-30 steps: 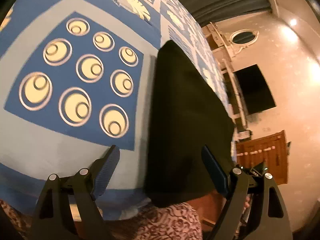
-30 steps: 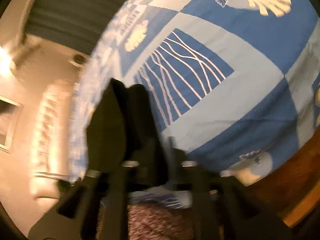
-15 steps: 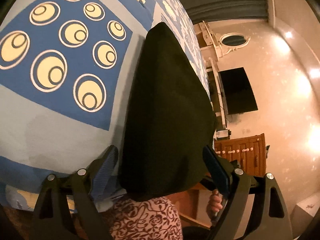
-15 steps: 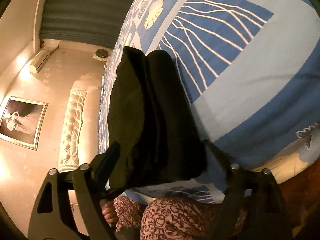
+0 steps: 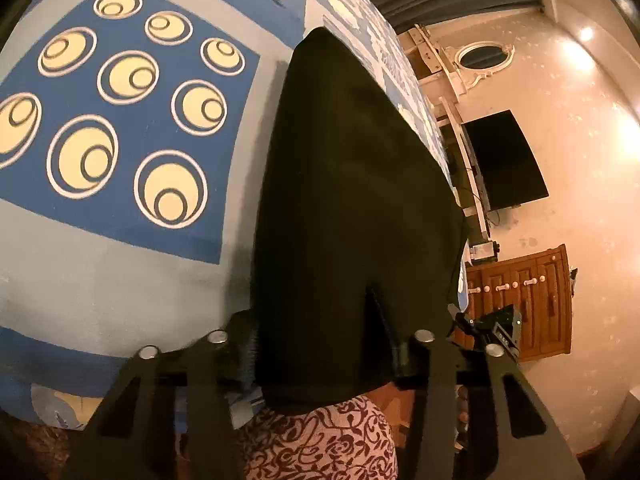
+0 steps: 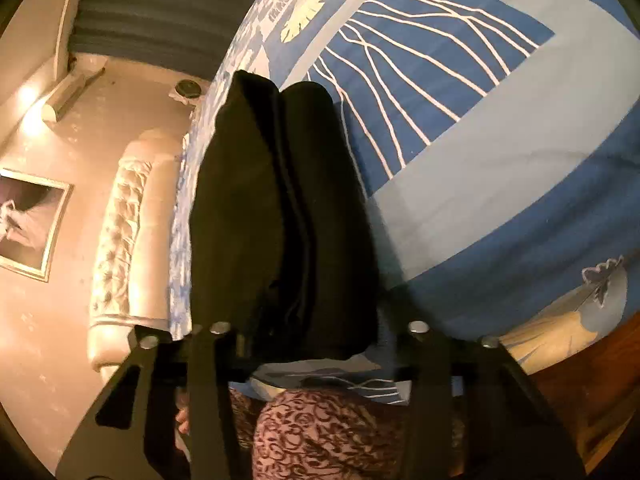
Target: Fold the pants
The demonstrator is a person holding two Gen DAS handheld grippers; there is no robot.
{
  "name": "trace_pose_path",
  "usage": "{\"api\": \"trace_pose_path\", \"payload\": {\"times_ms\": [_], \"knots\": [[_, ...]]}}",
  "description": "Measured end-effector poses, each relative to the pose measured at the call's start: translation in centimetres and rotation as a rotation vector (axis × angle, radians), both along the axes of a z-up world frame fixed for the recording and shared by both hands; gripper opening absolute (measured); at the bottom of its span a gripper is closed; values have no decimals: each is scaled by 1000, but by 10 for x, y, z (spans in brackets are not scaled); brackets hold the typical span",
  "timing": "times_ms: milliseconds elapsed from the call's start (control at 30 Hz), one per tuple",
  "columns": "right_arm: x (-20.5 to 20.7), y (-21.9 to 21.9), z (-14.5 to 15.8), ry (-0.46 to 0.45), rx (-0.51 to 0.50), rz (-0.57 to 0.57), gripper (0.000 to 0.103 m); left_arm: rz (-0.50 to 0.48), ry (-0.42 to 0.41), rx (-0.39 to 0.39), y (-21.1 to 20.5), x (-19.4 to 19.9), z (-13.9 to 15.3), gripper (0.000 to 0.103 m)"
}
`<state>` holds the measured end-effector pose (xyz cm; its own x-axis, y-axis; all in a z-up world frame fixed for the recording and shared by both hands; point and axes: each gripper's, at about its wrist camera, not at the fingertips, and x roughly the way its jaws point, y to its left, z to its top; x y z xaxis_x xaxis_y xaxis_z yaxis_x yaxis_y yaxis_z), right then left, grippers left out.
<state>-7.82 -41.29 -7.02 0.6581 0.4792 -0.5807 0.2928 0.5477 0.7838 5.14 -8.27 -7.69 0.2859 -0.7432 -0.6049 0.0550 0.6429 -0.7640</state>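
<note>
1. Two grippers, one black pile: the pants (image 5: pixel 352 208) lie folded on the bed (image 5: pixel 120 264), near its edge, just in front of the person's patterned knees (image 5: pixel 320 440).
2. Left gripper (image 5: pixel 316 344) – its fingers stand on either side of the pants' near end, the right one pressing into the cloth, the left partly hidden behind it; whether they grip it, I cannot tell.
3. Right gripper (image 6: pixel 308 340) – the fingers (image 6: pixel 244 340) are mostly hidden by the pile's near end, which sits between them; clamped or loose, I cannot tell.
4. From the right wrist, the pants (image 6: pixel 280 208) show two thick rolls side by side on the bed (image 6: pixel 500 168).
5. A dark TV (image 5: pixel 504 160) hangs on the far wall.
</note>
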Motion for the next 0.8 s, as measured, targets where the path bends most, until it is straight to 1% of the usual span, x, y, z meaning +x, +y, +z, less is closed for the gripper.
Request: {"api": "trace_pose_path", "payload": {"times_ms": [33, 100, 200, 267, 367, 467, 533, 567, 600, 667, 700, 733, 767, 800], "knots": [[0, 2, 2, -6, -4, 2, 37, 3, -10, 8, 1, -1, 3, 40], [2, 6, 8, -22, -15, 14, 34, 8, -34, 22, 2, -2, 8, 37], [5, 13, 16, -48, -16, 28, 33, 24, -36, 18, 10, -2, 10, 35], [10, 19, 19, -56, -9, 40, 33, 39, -36, 24, 13, -1, 10, 35], [19, 35, 21, -67, -2, 84, 33, 72, -48, 37, 30, -3, 13, 34], [31, 49, 21, -68, 3, 126, 33, 107, -41, 43, 51, -4, 12, 34], [38, 57, 19, -65, -1, 149, 34, 104, -31, 38, 61, -3, 9, 35], [40, 60, 18, -60, -11, 151, 39, 89, -22, 24, 64, -2, 5, 37], [43, 62, 18, -51, -24, 151, 48, 80, -13, 11, 66, -2, 3, 42], [44, 62, 18, -25, -52, 161, 56, 77, 7, 2, 73, -2, 0, 46], [43, 59, 20, -28, -61, 164, 59, 82, 3, 12, 78, -3, 2, 47], [41, 55, 24, -36, -68, 160, 66, 85, -14, 23, 84, -5, 6, 48], [39, 50, 26, -42, -70, 151, 74, 86, -28, 31, 86, -5, 10, 53], [37, 45, 28, -49, -68, 137, 77, 84, -60, 44, 93, -5, 17, 59]]}}
